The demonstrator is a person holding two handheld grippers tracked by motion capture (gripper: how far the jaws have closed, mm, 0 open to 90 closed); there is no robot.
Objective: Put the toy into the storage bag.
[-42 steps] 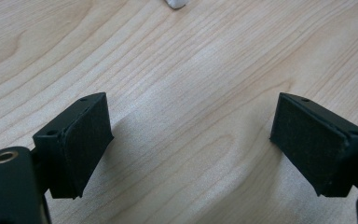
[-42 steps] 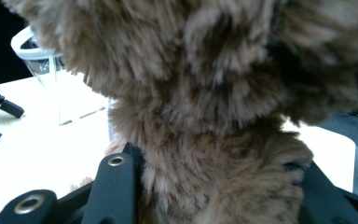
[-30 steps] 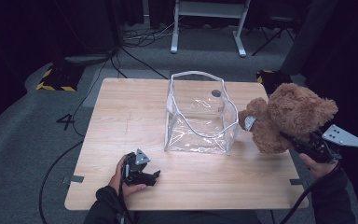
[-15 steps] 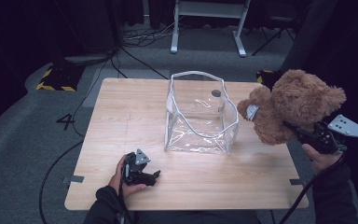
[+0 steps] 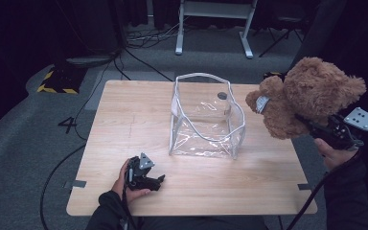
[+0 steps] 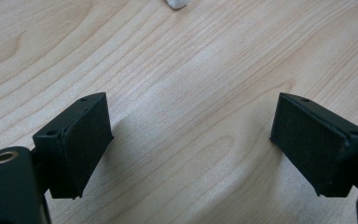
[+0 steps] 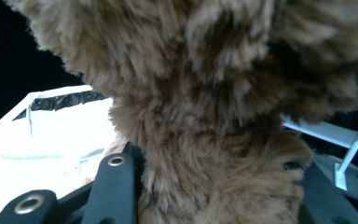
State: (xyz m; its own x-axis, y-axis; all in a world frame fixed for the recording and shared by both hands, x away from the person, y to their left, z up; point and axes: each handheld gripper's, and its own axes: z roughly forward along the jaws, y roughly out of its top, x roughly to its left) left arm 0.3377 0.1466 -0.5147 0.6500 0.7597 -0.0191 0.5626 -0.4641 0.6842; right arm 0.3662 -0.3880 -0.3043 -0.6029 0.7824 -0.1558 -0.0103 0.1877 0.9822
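Observation:
A brown teddy bear (image 5: 306, 96) hangs in the air off the table's right edge, a grey tag on its paw. My right gripper (image 5: 308, 126) is shut on its body from behind; in the right gripper view the fur (image 7: 205, 93) bulges between the two black jaws of that gripper (image 7: 214, 196). A clear plastic bag (image 5: 206, 117) with a white rim stands open-topped on the middle of the table, just left of the bear. My left gripper (image 5: 159, 179) rests on the table near the front edge, open, with bare wood between its pads (image 6: 88, 140).
The wooden table (image 5: 124, 120) has bare room to the left of and in front of the bag. A white corner of the bag (image 6: 177, 3) lies ahead of the left gripper. Cables, a white stand (image 5: 211, 24) and a yellow-black striped block (image 5: 57, 81) sit on the grey floor behind.
My right gripper has lifted the teddy bear higher beside the bag. The left gripper has stayed where it was on the table.

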